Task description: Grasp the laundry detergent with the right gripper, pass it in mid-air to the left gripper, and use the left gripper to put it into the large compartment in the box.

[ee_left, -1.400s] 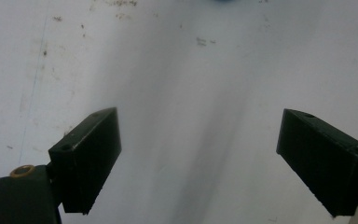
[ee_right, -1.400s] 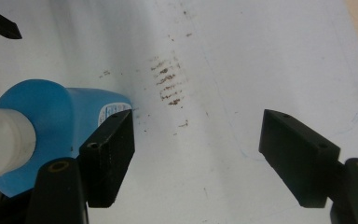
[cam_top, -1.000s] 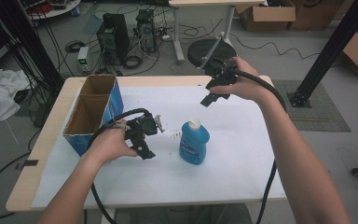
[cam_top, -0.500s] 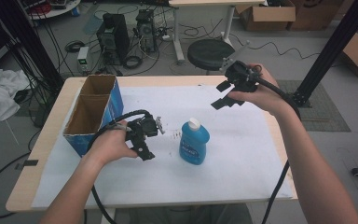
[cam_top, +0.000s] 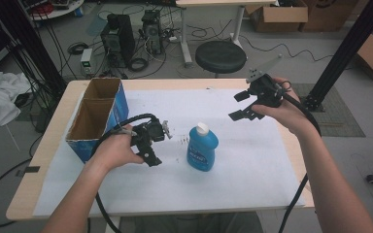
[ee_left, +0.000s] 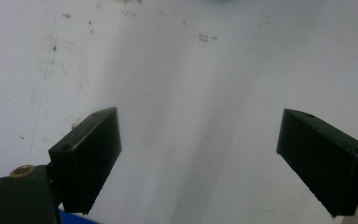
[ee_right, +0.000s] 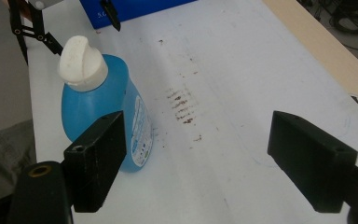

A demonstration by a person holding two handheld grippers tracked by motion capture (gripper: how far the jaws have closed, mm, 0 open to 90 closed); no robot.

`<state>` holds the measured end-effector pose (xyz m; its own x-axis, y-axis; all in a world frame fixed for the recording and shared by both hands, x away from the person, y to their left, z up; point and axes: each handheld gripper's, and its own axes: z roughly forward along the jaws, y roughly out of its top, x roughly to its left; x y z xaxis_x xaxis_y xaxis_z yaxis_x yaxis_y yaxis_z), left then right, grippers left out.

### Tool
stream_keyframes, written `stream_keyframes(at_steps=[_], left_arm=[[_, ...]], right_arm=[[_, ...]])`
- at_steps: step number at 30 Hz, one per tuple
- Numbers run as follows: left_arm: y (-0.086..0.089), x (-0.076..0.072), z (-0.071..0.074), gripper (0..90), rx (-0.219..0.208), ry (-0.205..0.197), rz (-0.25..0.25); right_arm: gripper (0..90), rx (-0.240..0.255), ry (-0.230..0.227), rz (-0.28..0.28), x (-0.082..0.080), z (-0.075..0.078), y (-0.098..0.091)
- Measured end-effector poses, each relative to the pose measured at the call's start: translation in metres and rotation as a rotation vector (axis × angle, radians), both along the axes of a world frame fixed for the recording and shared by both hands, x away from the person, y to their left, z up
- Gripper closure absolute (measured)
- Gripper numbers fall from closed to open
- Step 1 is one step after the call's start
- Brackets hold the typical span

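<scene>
A: What is standing in the way on the table [cam_top: 272, 184]?
B: Blue bottle [cam_top: 202, 148] sitting centre; cardboard box [cam_top: 97, 116] occupying nine o'clock.
A: Free room?
B: White sheet lying open from three through six o'clock.

A table [cam_top: 272, 160] filled the middle of the high view. A bottle [cam_top: 202, 148] stood upright near the centre of the frame, on a sheet [cam_top: 252, 145] that covered most of the tabletop. A box [cam_top: 95, 116] with two compartments sat at the centre left of the frame, on the table's left edge. The left gripper [cam_top: 156, 145] hung between box and bottle, just left of the bottle. The right gripper [cam_top: 242, 104] was in the upper right, well apart from the bottle. A stool [cam_top: 220, 56] stood beyond the table, at top centre.
</scene>
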<state>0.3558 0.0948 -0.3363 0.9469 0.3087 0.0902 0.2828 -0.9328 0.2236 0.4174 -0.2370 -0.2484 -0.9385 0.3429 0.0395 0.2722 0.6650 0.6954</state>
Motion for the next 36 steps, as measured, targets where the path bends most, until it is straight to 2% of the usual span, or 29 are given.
stream_keyframes(at_steps=[2, 6, 17, 21, 28, 36], left_arm=[[0.001, 0.0, 0.002, 14.2, -0.001, 0.003, -0.002], [0.002, 0.0, 0.007, 14.2, -0.008, -0.002, 0.0], [0.001, -0.002, 0.017, 14.2, -0.008, -0.008, -0.002], [0.001, -0.002, 0.019, 14.1, -0.007, -0.011, -0.002], [0.0, -0.003, 0.023, 13.5, -0.005, -0.011, -0.007], [0.001, -0.004, 0.029, 13.0, -0.003, -0.019, -0.004]], right_arm=[[18.9, 0.029, 0.005, -0.001, -0.004, -0.005, -0.004], [18.3, 0.034, 0.004, -0.005, -0.008, -0.013, -0.008], [17.6, 0.098, -0.006, -0.011, -0.028, -0.04, -0.018], [17.5, 0.104, -0.01, -0.008, -0.034, -0.047, -0.017], [17.0, 0.175, -0.02, 0.014, -0.055, -0.063, -0.012], [16.6, 0.228, -0.03, 0.013, -0.069, -0.08, -0.005]])
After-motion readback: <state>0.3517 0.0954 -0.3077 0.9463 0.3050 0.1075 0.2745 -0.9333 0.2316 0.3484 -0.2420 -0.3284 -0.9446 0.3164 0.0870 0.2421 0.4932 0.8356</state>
